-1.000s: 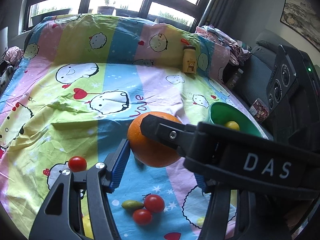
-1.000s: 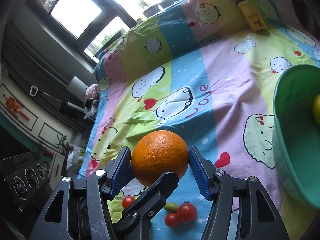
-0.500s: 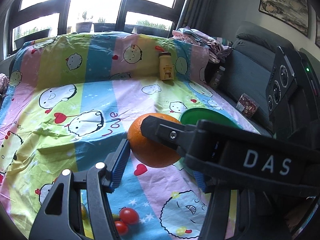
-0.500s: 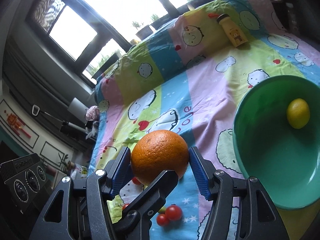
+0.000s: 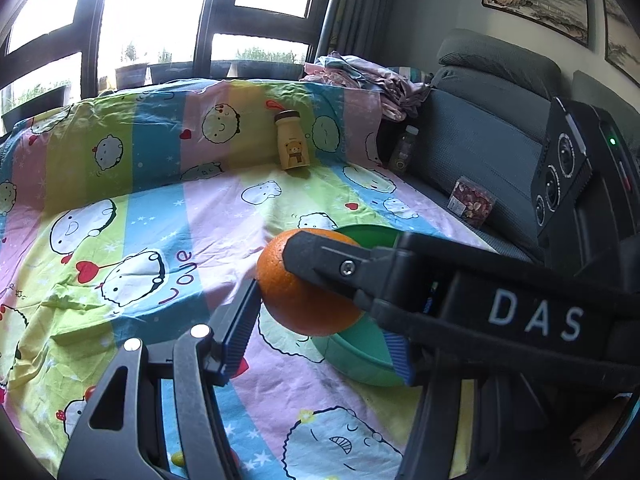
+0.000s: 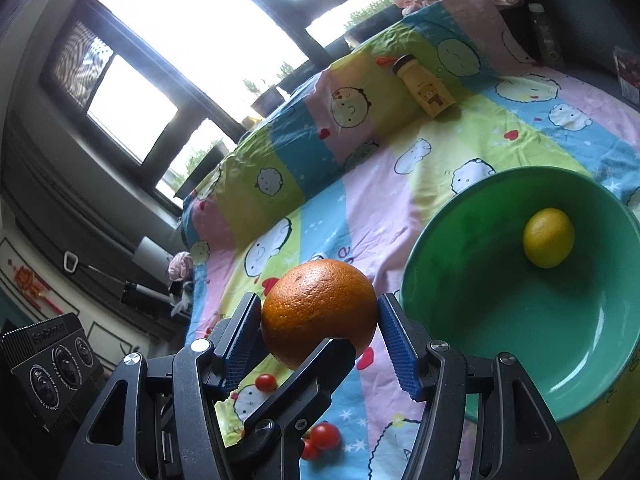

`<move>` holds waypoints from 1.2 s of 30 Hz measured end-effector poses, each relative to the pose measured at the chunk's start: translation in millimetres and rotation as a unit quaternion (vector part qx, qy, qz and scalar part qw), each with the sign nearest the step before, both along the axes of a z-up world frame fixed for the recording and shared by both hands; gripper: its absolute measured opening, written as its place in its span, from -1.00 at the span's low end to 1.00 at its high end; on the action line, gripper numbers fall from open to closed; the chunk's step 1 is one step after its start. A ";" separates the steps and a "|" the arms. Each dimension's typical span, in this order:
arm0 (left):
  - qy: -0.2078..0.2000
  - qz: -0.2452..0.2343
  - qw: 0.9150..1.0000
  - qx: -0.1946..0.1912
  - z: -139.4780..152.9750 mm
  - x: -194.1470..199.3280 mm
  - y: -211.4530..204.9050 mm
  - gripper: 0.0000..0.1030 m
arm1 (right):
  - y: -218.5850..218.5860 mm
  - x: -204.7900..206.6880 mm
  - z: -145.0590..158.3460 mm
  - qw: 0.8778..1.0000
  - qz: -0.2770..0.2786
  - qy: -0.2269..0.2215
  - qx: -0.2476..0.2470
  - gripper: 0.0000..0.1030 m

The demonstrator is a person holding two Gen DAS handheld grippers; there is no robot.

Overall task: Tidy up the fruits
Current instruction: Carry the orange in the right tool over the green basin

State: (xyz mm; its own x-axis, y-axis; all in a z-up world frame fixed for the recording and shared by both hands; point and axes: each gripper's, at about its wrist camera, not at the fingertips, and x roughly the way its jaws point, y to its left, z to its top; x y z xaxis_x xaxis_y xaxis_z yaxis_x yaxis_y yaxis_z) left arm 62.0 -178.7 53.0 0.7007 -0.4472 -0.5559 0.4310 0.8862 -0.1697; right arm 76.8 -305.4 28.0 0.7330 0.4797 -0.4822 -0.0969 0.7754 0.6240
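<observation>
Fingers: right gripper [image 6: 320, 330], blue ribbed pads pressed on either flank of one orange [image 6: 319, 311], about half spread. Left gripper [image 5: 320, 322], fingers likewise about half spread around the same orange from another side; the near pad touches its flank, the far pad is hidden behind the crossing right gripper, so full contact there cannot be told.

Item: orange, one, carried in the air above the bed sheet [image 6: 400, 184], just beside the rim of the bowl.

Handling, judged: firm, fairly heavy for its size, pebbled rind that gives grip; round, so apt to roll out if squeezed off-centre. Best held across its widest girth, as now. Not fragile, though a drop would bruise it.

Container: green bowl [image 6: 600, 360], wide and shallow, resting on the sheet. Contents: one lemon [image 6: 548, 237], lying toward the far side.

Loose stock: cherry tomatoes [image 6: 325, 436], several, on the sheet below the grippers.

Non-fruit: yellow bottle [image 6: 426, 89], bear print, leaning at the raised fold of the bed.
</observation>
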 end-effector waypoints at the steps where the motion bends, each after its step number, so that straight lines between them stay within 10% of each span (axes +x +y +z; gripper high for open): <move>1: 0.000 -0.004 1.000 0.001 -0.2 0.4 -2.2 0.12 | -2.9 -0.5 -0.3 1.000 -0.004 0.000 0.002 0.23; 36: 0.026 -0.079 0.996 -0.022 -21.5 23.7 -60.2 0.12 | -63.3 -7.8 -13.0 0.994 -0.099 0.034 0.010 0.23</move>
